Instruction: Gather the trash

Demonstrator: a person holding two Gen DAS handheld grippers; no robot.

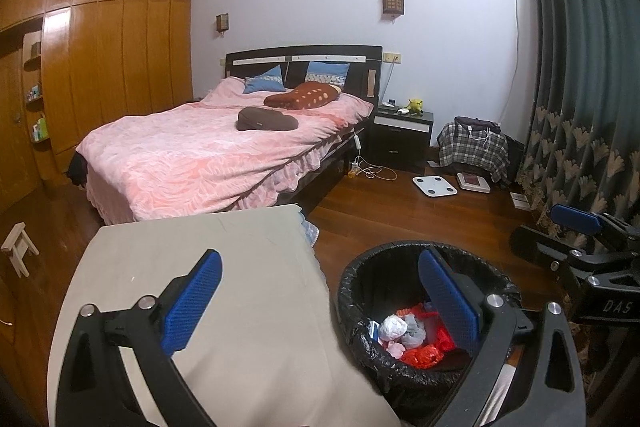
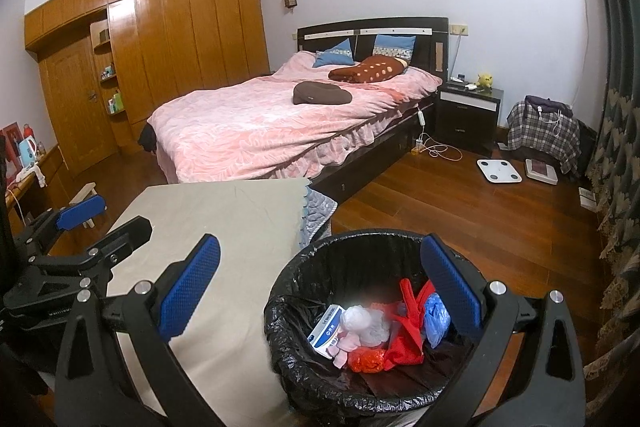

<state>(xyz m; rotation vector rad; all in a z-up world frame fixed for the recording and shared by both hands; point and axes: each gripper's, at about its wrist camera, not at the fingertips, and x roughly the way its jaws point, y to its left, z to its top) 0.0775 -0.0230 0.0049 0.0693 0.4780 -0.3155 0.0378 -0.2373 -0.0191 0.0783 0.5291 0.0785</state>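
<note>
A round bin (image 1: 384, 249) lined with a black bag stands on the wooden floor beside a table under a beige cloth (image 1: 240, 259). It holds a white paper wad (image 1: 394, 327), red plastic (image 1: 420, 355), a blue-and-white box (image 2: 326, 333) and a blue bag (image 2: 436, 319). My left gripper (image 1: 320, 303) is open and empty, straddling the table's edge and the bin's near rim. My right gripper (image 2: 320, 289) hovers open and empty over the bin (image 2: 360, 237). Each gripper shows in the other's view: the right gripper (image 1: 556, 233) by the curtain, the left gripper (image 2: 106, 221) over the table (image 2: 220, 211).
A bed with a pink cover (image 1: 224, 155) lies behind the table. A dark nightstand (image 1: 402, 135), a white scale (image 1: 435, 185) and a plaid-draped pile (image 1: 474, 147) sit further back. A green curtain (image 1: 580, 87) hangs at right, a small wooden stool (image 1: 18, 251) stands at left.
</note>
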